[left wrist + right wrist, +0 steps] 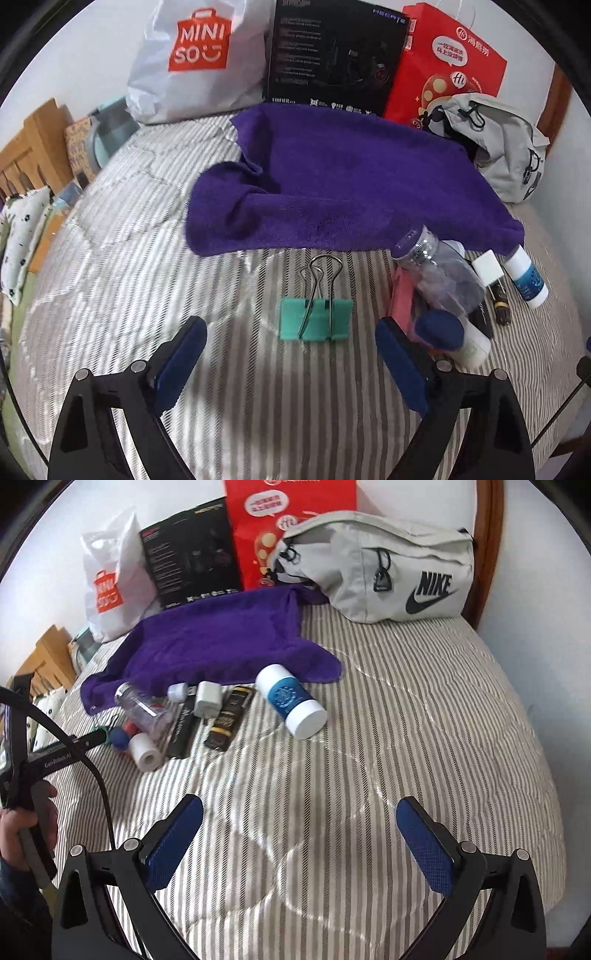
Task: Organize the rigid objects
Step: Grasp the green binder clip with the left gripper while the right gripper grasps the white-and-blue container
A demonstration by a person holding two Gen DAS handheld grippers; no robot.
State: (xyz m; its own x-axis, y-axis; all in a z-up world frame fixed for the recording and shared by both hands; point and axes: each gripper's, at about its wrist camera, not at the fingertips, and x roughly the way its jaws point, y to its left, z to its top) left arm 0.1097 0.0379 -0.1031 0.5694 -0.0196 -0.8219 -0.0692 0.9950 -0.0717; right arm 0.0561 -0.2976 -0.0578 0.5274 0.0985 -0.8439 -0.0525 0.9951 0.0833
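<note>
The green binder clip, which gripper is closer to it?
Left. The left gripper is open, with the green binder clip just ahead between its fingers. The right gripper is open over bare bedspread; the clip lies far to its left.

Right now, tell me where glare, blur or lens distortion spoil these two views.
Left wrist view: glare streaks on the striped bedding, the clear bottle is slightly soft, and the edges bow with a dark fisheye rim. Right wrist view: sheen on the bedding, the clutter by the towel looks soft, same bowing.
</note>
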